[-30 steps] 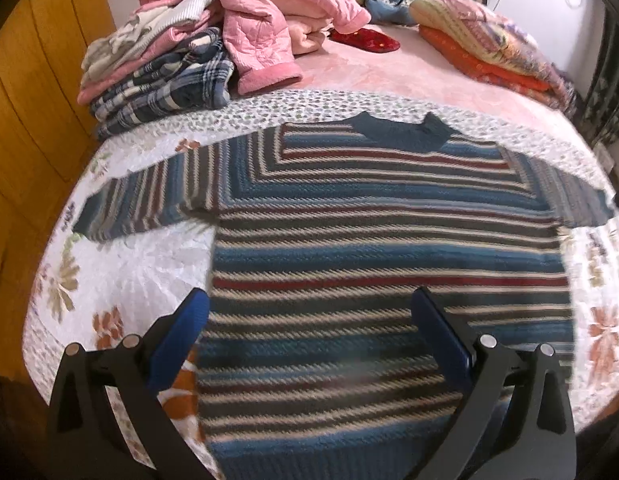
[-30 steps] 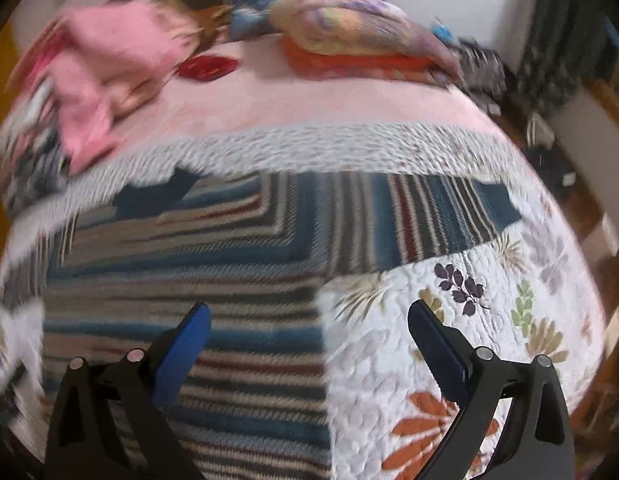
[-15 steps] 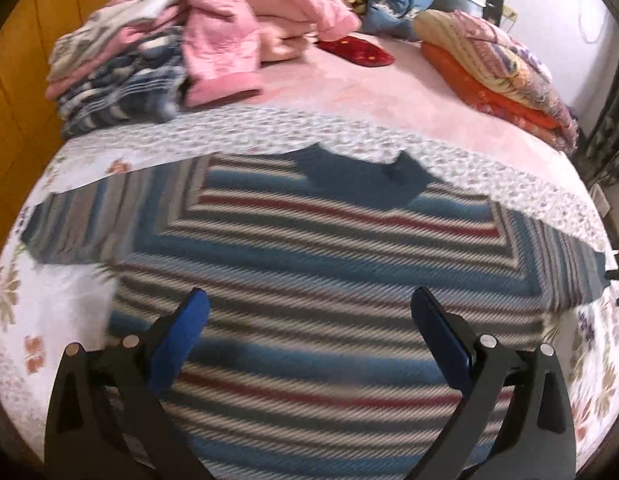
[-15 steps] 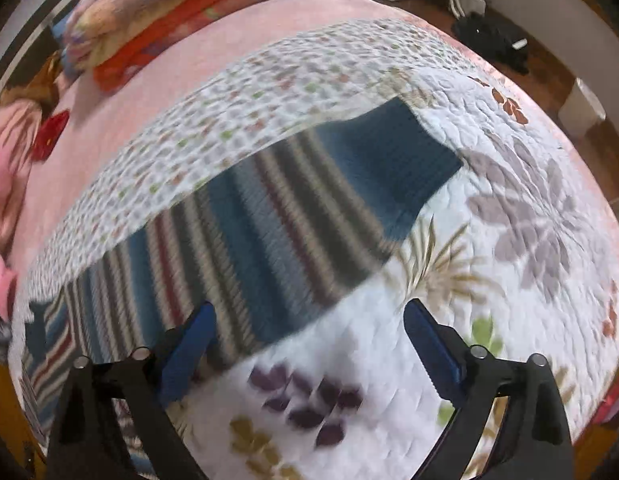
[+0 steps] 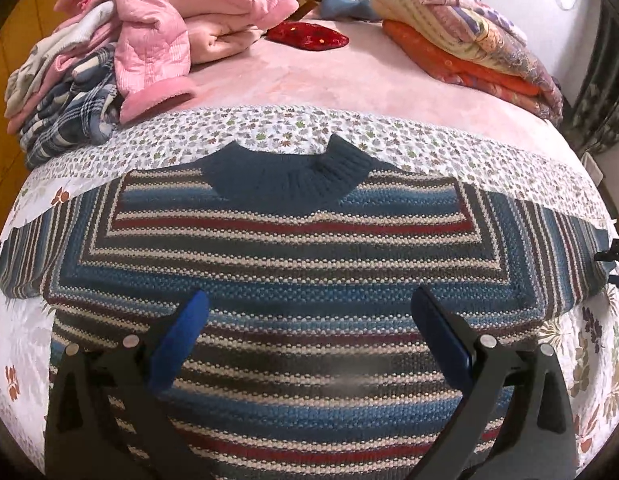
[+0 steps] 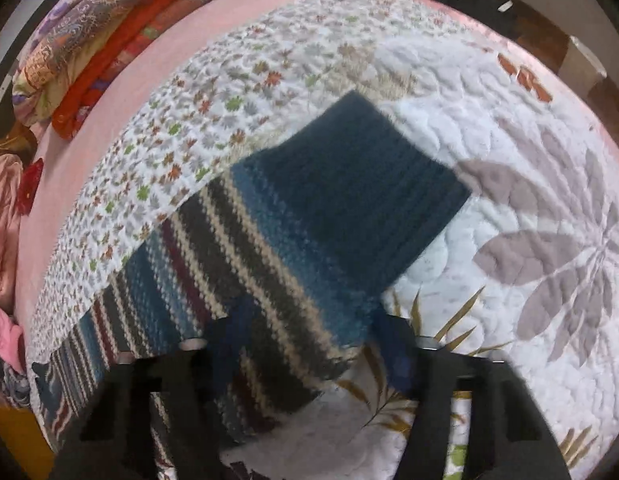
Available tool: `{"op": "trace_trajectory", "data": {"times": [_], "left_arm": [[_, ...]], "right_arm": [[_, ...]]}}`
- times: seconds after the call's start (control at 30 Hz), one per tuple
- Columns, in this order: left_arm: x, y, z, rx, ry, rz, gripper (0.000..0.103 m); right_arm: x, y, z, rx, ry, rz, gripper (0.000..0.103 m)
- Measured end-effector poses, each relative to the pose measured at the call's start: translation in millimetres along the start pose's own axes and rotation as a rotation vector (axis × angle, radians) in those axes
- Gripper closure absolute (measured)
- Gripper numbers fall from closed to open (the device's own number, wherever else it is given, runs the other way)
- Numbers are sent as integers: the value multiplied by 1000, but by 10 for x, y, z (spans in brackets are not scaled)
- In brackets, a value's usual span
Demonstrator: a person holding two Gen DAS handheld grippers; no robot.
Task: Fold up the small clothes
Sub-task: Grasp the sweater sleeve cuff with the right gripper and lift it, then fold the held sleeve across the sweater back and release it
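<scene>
A knitted sweater [image 5: 289, 264] with blue, grey, cream and red stripes lies flat on the bed, its dark blue collar [image 5: 285, 172] pointing away from me. My left gripper [image 5: 309, 298] hovers open over the sweater's chest, nothing between its blue pads. In the right wrist view, the sweater's right sleeve [image 6: 269, 248] stretches out on the quilt and ends in a dark blue cuff [image 6: 369, 184]. My right gripper [image 6: 311, 314] is low over this sleeve, open, with one finger on each side of it. Motion blur hides whether the pads touch the knit.
The floral quilt [image 5: 269, 132] covers the near half of the bed. At the back left is a pile of pink clothes [image 5: 169, 20] and plaid fabric [image 5: 69, 120]. Folded orange and patterned quilts [image 5: 469, 52] sit back right. The bed edge and floor [image 6: 529, 20] lie beyond the cuff.
Left gripper moved forward over the sweater toward the collar. Right gripper swung right, dropped onto the right sleeve, and its fingers narrowed slightly around it.
</scene>
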State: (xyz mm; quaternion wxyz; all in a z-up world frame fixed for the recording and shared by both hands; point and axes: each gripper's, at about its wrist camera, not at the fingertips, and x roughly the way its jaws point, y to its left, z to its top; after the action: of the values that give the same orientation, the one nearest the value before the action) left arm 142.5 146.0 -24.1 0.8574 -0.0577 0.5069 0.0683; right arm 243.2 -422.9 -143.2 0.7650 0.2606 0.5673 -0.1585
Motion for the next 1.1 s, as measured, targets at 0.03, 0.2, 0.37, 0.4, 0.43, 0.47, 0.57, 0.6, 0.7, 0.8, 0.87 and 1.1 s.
{"op": "trace_trajectory", "data": {"times": [0.03, 0.2, 0.37, 0.4, 0.43, 0.47, 0.57, 0.6, 0.7, 0.8, 0.87, 1.1], "left_arm": [[5, 2, -4, -4, 4, 3, 3], [-40, 67, -18, -17, 13, 4, 3], [-95, 165, 4, -25, 12, 16, 3], [-97, 193, 11, -26, 21, 15, 3], [-100, 218, 18, -28, 25, 14, 3], [-109, 251, 22, -30, 28, 11, 3], [-167, 370, 41, -26, 25, 10, 3], [-180, 395, 48, -25, 23, 11, 3], [-244, 541, 69, -36, 15, 14, 3], [-298, 723, 78, -62, 15, 10, 3], [-323, 808, 71, -72, 14, 6, 3], [-368, 1110, 6, -104, 20, -26, 3]], "right_arm": [[-23, -29, 18, 5, -14, 48, 86], [-159, -167, 59, 22, -38, 159, 89], [-311, -186, -81, 22, -33, 104, 89], [-311, -171, -56, 13, -40, 93, 89], [-369, -114, -80, -7, -55, 74, 90], [-388, 16, -108, -21, -70, 69, 90], [-635, 246, -165, -67, -121, 87, 90], [-712, 330, -173, -86, -132, 92, 90], [-981, 812, -331, -210, -155, 88, 90], [-1122, 1322, -592, -343, -164, 99, 90], [-1187, 1702, -861, -440, -159, 111, 90], [-1033, 2621, -1761, -702, -117, 52, 90]]}}
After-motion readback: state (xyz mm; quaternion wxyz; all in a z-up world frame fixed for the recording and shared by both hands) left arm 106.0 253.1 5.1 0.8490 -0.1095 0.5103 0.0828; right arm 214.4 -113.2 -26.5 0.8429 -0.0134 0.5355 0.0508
